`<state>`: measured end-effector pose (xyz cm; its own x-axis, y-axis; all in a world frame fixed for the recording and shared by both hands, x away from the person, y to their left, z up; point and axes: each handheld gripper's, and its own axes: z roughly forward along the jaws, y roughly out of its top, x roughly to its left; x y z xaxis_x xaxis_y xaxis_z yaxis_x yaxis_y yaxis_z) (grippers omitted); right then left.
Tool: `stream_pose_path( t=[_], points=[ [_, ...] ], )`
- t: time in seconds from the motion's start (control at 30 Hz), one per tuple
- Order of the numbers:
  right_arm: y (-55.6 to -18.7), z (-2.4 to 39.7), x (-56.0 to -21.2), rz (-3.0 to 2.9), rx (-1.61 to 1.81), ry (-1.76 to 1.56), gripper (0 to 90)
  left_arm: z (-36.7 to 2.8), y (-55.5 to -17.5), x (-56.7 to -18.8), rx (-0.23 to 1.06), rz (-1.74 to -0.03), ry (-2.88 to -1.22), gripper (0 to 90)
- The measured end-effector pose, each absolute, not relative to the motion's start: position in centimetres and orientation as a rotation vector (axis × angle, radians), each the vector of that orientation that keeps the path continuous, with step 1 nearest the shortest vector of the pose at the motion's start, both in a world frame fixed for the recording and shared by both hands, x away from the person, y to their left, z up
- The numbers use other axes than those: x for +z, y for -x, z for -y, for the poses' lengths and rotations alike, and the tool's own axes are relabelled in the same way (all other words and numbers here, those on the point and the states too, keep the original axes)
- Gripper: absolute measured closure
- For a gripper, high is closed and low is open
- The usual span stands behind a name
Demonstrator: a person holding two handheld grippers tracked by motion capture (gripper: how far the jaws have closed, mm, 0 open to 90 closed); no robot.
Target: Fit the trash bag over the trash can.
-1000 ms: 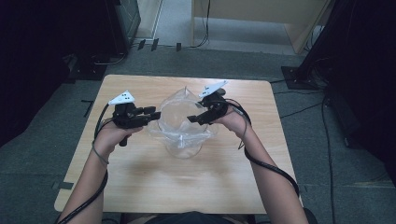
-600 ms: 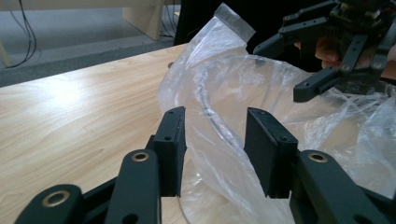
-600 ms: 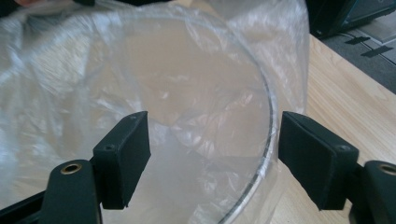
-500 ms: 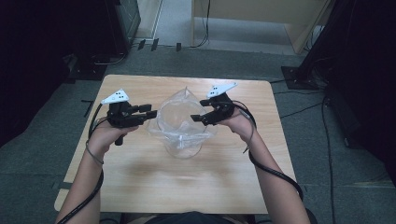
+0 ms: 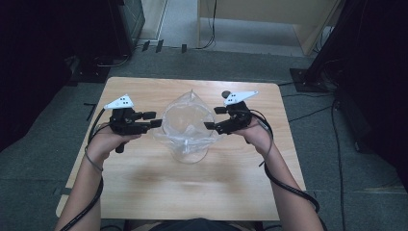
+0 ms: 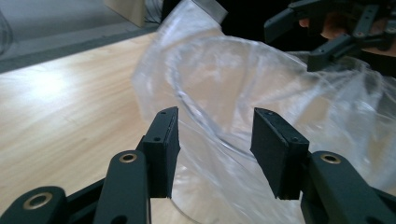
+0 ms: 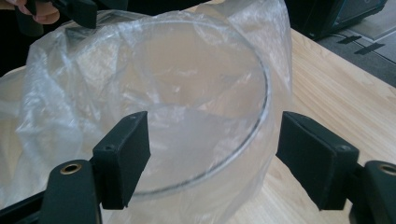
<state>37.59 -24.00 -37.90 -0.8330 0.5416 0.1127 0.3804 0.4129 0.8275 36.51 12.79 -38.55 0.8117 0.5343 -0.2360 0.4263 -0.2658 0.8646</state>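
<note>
A clear plastic bag [image 5: 187, 126] stands open in the middle of the wooden table [image 5: 144, 192], draped in and over a clear round container whose rim [image 7: 262, 100] shows through the film. My left gripper [image 5: 157, 119] is open at the bag's left side. In the left gripper view its jaws [image 6: 215, 140] stand apart with the bag's film [image 6: 243, 84] just ahead and nothing pinched. My right gripper [image 5: 210, 118] is open at the bag's right side, its jaws [image 7: 212, 154] spread wide in front of the bag [image 7: 154, 93].
The table's far edge [image 5: 192, 81] borders grey floor with cables and dark stands. A light wooden cabinet [image 5: 260, 12] stands beyond. Each gripper's cable [image 5: 288, 185] trails back along the forearm towards the near edge.
Both grippers have drawn a little outwards from the bag, left one leftwards and right one rightwards. The bag's mouth looks rounder and wider than before.
</note>
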Motion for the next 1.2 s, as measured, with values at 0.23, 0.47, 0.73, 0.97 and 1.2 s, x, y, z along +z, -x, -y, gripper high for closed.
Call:
stream_pose_path(
  t=[0.23,0.47,0.73,0.97,1.2],
  points=[
    [-36.1,25.5,-38.4,-2.506,1.410,-0.827,25.6,-13.0,-35.4,-39.3,0.047,-0.683,-1.952,50.4],
    [-35.3,26.3,-39.8,-2.536,1.370,-0.799,25.5,-12.7,-35.4,-40.5,0.027,-0.680,-1.974,50.6],
    [-35.3,25.7,-42.3,-2.562,1.291,-0.779,25.6,-12.5,-35.3,-41.5,0.024,-0.693,-2.001,50.6],
    [-35.4,26.5,-42.9,-2.549,1.312,-0.811,25.6,-12.8,-35.4,-42.4,0.036,-0.712,-1.982,47.0],
    [-35.7,27.4,-43.8,-2.551,1.282,-0.831,25.6,-13.9,-35.6,-43.4,0.108,-0.690,-1.962,39.4]
  ],
)
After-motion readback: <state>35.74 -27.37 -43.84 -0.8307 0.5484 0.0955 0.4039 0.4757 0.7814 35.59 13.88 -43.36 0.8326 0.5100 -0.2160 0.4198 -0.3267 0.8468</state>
